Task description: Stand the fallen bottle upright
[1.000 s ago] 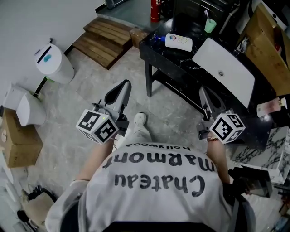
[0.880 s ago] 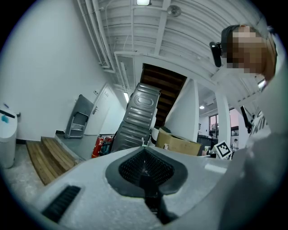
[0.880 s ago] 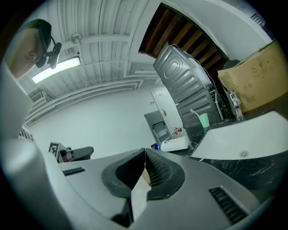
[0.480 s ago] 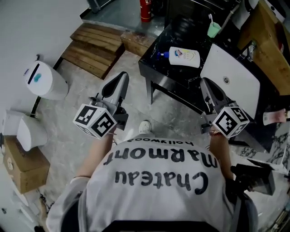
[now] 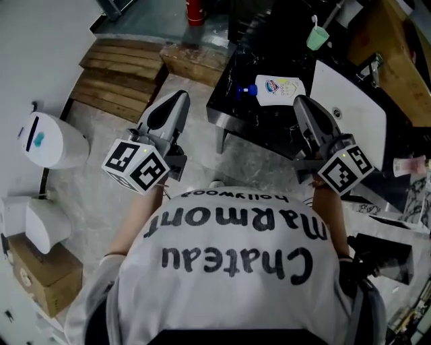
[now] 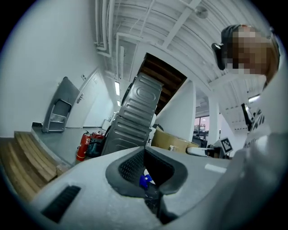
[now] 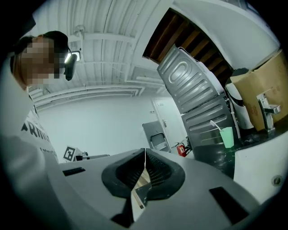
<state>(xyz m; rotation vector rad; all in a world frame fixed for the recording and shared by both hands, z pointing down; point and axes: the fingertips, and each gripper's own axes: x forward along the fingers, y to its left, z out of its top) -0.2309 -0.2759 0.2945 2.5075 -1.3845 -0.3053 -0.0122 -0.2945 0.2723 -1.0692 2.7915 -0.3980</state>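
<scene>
A white bottle [image 5: 281,90] with a blue cap [image 5: 246,89] lies on its side on the black counter [image 5: 232,108], cap pointing left. My left gripper [image 5: 178,100] hangs over the floor just left of the counter's corner, shut with nothing in it. In the left gripper view the blue cap [image 6: 144,181] shows through the gap under the closed tips of the left gripper [image 6: 144,150]. My right gripper [image 5: 302,103] is over the counter's near edge, just short of the bottle's base, shut and empty. In its own view the right gripper [image 7: 145,152] has its pads meeting in a thin line.
A white sink basin [image 5: 350,114] sits right of the bottle, a green cup with a toothbrush [image 5: 318,37] behind it. A fire extinguisher [image 5: 194,10], wooden steps [image 5: 114,84] and a white bin [image 5: 50,138] stand on the floor at left.
The person has walked toward the counter. Both grippers have come forward and now sit close to the bottle, the right one reaching over the counter's edge. Both stay shut.
</scene>
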